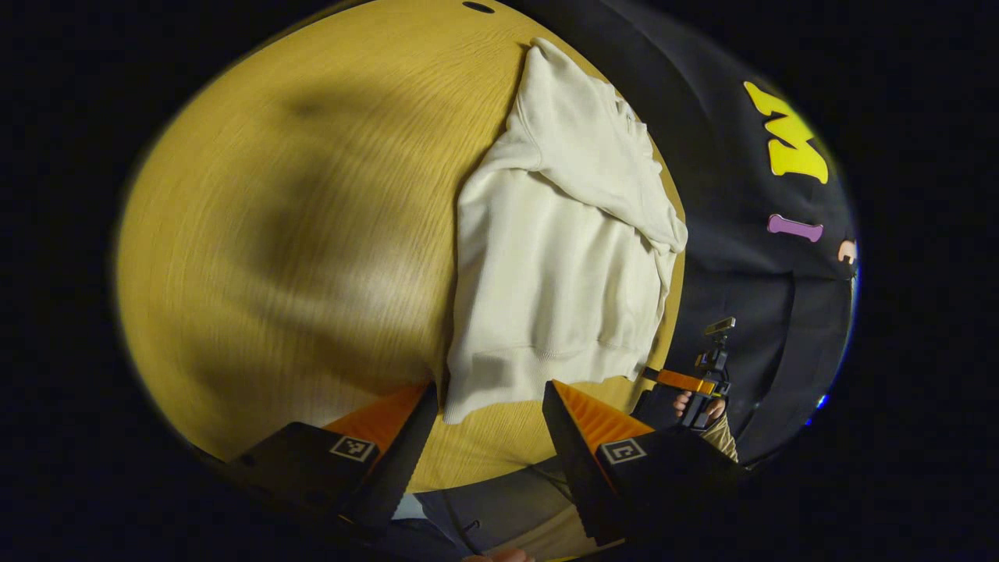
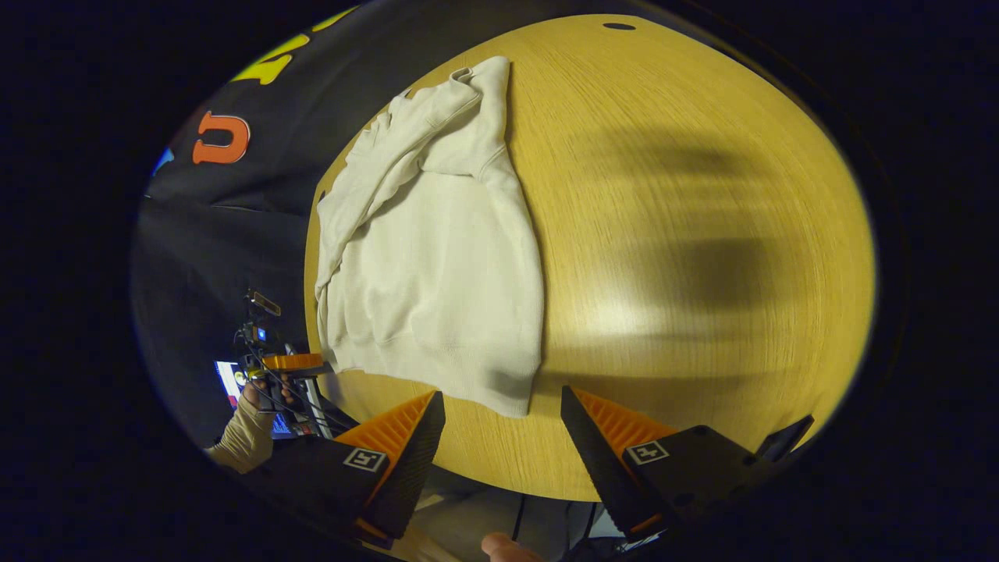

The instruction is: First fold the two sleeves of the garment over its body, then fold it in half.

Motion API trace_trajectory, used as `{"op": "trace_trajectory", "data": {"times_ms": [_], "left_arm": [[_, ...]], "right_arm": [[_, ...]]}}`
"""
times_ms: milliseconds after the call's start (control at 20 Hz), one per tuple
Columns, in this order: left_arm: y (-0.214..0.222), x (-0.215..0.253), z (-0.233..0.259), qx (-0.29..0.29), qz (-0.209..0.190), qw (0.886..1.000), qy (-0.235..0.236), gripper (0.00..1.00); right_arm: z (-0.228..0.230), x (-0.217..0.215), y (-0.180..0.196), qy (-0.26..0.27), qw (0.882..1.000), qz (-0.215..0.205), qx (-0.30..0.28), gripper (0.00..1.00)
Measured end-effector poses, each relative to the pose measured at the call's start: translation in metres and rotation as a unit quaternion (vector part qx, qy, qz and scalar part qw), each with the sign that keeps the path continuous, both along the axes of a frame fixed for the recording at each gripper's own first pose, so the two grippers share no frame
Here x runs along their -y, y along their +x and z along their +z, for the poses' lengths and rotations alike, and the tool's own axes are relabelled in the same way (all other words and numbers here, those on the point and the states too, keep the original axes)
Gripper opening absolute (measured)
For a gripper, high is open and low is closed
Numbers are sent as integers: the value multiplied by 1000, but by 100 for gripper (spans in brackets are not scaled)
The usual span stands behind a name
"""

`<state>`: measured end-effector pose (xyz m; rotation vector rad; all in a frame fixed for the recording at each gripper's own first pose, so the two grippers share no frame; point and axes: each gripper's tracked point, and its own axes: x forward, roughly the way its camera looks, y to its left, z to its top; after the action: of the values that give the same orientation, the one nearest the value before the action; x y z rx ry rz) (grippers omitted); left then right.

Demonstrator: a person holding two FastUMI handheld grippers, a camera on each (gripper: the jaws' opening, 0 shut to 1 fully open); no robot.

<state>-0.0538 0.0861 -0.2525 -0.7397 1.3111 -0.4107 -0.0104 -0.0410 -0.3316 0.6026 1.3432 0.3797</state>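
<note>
Risk first: cream-white knit sweatshirt w/ ribbed hem (image 1: 554,273) looks already narrowed, sleeves seemingly laid over the body, so I judge the half-fold is what's left. It lies close to one edge of the round pale wooden table (image 1: 273,234), w/ its long side right along that rim. If I pinch just the top layer at the hem, the tucked sleeve could slide out & undo the fold; if I drag instead of lift, the whole bundle may creep off the edge. Uneven grabs btwn my two hands would skew the fold line. My left gripper (image 1: 488,437) is spread wide, nothing in it, hovering just short of the hem, w/ the near hem corner sitting between the finger lines but not touched. My right gripper (image 2: 503,441) is likewise gaping & empty, the hem's other corner just ahead of the gap, apart from both fingers. Collar end lies far from me, toward the table's far side.
</note>
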Motion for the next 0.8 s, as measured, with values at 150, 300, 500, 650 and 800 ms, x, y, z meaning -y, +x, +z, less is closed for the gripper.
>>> {"op": "trace_trajectory", "data": {"times_ms": [150,300,500,650,800], "left_arm": [[-2,-16,7,2,-2,1000,-3,89],[-11,-40,13,0,-8,1000,2,84],[-22,-81,30,6,-7,1000,11,82],[-31,-118,45,10,-4,1000,16,81],[-44,-160,59,17,-10,999,27,73]], "right_arm": [[-6,-5,1,3,1000,-4,-8,95],[-7,-18,8,26,999,-17,-16,95],[-8,-32,12,50,998,-20,-18,93],[-9,-39,13,58,998,-18,-15,89],[-14,-45,11,62,998,-21,-18,70]]}}
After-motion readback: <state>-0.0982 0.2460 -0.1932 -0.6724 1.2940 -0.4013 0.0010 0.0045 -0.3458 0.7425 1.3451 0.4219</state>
